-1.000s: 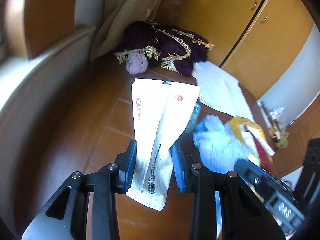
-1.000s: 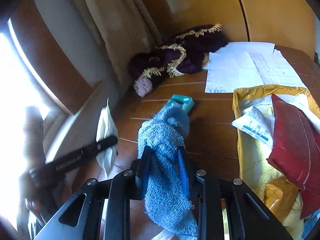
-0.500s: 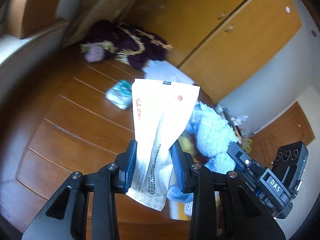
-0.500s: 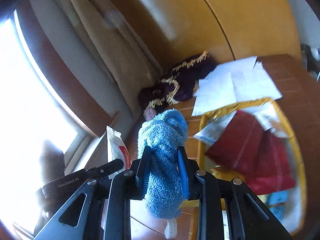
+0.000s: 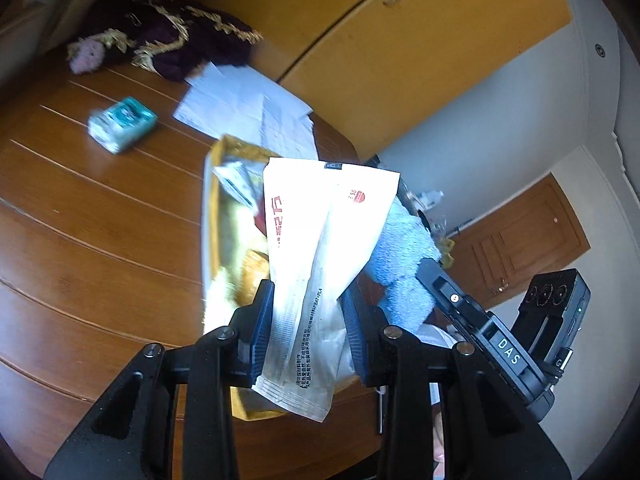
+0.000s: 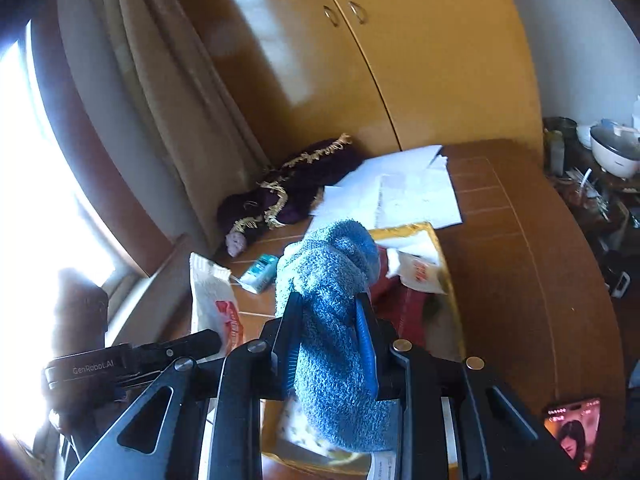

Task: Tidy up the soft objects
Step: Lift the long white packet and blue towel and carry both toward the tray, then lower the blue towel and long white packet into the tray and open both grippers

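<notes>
Blue towel is hanging pinched between the right gripper's pads, raised over the yellow tray. Beside the tray's left edge, the left gripper is clamping a white plastic packet, upright and lifted above the tray. Past the tray, a teal tissue pack, white papers and a purple fringed cloth are lying on the wooden table.

Bare tabletop beside full tray
</notes>
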`<action>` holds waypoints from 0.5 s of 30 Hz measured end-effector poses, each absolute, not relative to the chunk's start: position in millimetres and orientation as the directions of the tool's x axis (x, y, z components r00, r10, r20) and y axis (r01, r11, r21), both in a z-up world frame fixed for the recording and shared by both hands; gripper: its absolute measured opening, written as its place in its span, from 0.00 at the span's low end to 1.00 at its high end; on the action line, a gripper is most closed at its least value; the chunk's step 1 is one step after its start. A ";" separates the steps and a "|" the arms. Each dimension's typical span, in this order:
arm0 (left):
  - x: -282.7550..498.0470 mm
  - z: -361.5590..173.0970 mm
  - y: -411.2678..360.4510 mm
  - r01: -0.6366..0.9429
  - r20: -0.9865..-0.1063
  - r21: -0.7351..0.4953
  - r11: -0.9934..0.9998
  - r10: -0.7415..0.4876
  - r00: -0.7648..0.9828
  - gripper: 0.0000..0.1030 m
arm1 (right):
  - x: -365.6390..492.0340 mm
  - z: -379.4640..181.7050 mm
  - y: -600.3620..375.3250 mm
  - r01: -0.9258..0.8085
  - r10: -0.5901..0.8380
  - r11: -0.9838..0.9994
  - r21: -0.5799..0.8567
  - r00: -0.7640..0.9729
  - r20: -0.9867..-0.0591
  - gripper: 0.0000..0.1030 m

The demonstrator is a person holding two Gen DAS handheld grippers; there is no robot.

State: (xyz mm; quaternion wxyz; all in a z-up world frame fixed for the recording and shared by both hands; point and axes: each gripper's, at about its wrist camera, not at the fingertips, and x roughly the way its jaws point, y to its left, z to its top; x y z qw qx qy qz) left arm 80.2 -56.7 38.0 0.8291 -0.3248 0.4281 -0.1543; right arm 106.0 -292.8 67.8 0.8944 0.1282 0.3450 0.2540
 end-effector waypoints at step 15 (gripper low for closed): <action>79.3 1.0 -99.2 -0.007 -0.715 -0.576 0.818 -0.499 0.490 0.31 | 105.8 18.1 -277.9 -0.290 0.477 0.878 0.382 0.605 -0.638 0.26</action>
